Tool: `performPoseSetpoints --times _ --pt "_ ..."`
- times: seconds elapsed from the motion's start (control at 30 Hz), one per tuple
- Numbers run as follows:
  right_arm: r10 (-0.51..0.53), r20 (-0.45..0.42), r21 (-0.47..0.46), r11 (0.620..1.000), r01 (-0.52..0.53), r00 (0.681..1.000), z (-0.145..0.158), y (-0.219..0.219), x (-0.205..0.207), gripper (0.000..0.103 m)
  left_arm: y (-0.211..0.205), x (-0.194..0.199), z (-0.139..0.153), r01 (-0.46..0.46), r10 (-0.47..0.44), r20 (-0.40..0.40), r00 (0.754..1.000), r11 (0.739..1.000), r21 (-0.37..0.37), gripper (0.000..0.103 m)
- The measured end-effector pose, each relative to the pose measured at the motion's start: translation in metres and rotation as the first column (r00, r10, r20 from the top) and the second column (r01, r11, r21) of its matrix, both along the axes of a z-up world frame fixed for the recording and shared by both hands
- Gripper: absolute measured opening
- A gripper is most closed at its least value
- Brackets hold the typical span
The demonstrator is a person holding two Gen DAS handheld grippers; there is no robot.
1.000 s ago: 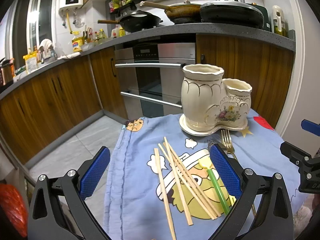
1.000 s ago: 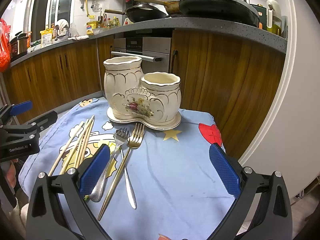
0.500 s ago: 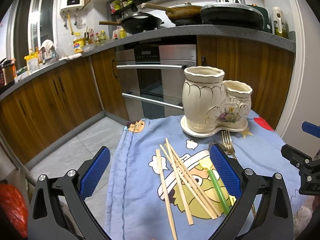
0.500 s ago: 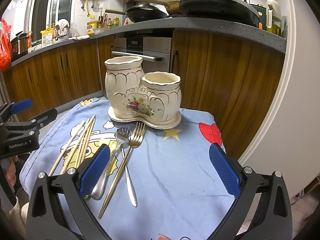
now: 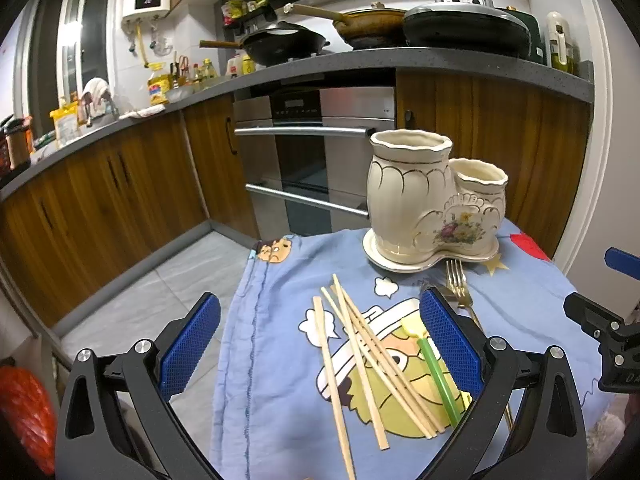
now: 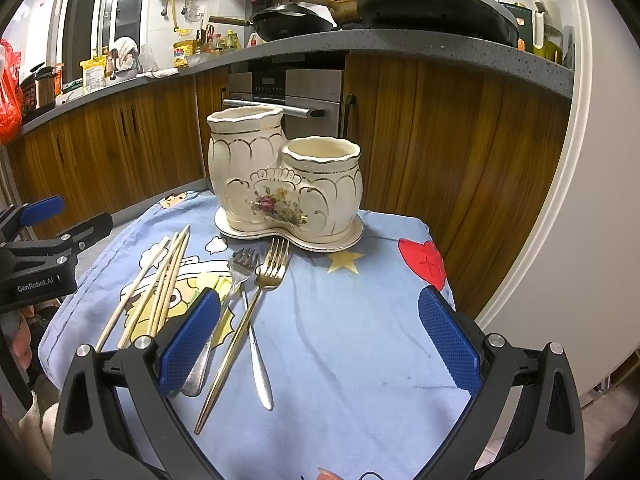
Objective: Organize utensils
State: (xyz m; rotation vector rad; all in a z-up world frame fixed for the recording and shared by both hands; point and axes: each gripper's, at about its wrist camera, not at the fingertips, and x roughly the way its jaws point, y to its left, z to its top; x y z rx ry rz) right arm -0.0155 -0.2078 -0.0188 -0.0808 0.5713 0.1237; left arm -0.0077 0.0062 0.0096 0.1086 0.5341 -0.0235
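Note:
A cream ceramic two-pot utensil holder (image 5: 434, 204) (image 6: 282, 178) stands empty at the far side of a small table with a blue cartoon cloth (image 5: 280, 360) (image 6: 360, 320). Several wooden chopsticks (image 5: 360, 352) (image 6: 160, 280) lie on the cloth. A green-handled spoon (image 5: 434, 364) lies to their right. A gold fork (image 6: 244, 320) (image 5: 458, 284), a silver fork (image 6: 248, 304) and a silver spoon (image 6: 200, 364) lie side by side. My left gripper (image 5: 316, 344) is open above the chopsticks. My right gripper (image 6: 318, 340) is open above the cloth, right of the forks.
Wooden kitchen cabinets (image 6: 440, 140) and an oven (image 5: 316, 168) stand behind the table. Pans (image 5: 280, 42) sit on the counter above. Grey tiled floor (image 5: 160, 280) lies left of the table. A white wall (image 6: 580, 240) is on the right.
Both grippers have drifted slightly; the holder and utensils sit a little lower and nearer in both views. Nothing was grasped or moved.

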Motion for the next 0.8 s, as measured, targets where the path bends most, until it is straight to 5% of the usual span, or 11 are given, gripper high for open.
performPoseSetpoints --times 0.8 --pt "-0.023 -0.047 0.011 1.0 0.024 0.999 -0.007 -0.008 0.011 0.098 0.0 0.004 -0.01 0.018 -0.018 0.002 1.0 0.999 -0.031 0.099"
